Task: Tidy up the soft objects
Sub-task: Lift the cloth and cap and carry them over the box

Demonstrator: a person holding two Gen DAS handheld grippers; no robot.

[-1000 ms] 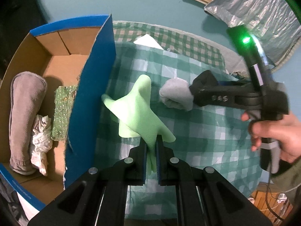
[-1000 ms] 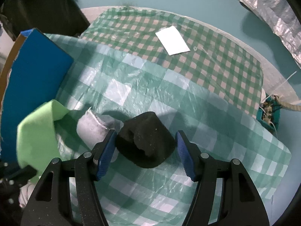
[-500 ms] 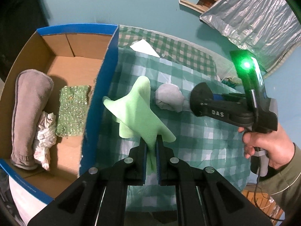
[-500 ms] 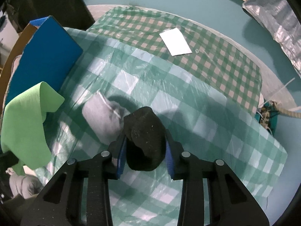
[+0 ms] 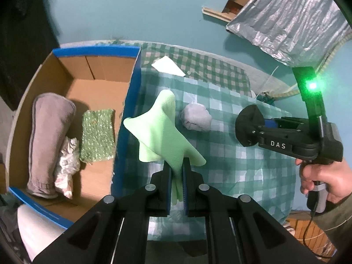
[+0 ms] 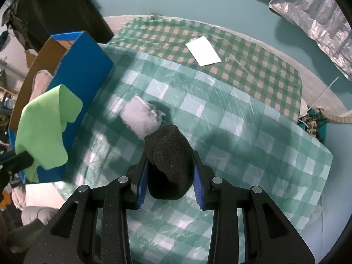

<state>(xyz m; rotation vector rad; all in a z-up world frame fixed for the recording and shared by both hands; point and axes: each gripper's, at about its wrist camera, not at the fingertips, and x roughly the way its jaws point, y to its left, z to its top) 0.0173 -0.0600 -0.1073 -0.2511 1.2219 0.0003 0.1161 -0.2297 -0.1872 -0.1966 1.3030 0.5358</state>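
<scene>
My left gripper is shut on a light green cloth, which hangs above the checked tablecloth beside the box's blue wall. My right gripper is shut on a black rolled sock, lifted off the cloth; in the left wrist view the right gripper shows with the black sock at its tip. A grey rolled sock lies on the tablecloth between the two; it also shows in the right wrist view as the grey sock. The green cloth appears at the left there.
An open cardboard box with blue outer walls stands left of the table and holds a grey rolled towel, a white crumpled rag and a green glittery pad. A white paper lies at the back. A person's hand grips the right handle.
The right gripper's jaws closed on the black sock and lifted it away from the grey one. The left gripper rose with the green cloth, so more of the box shows.
</scene>
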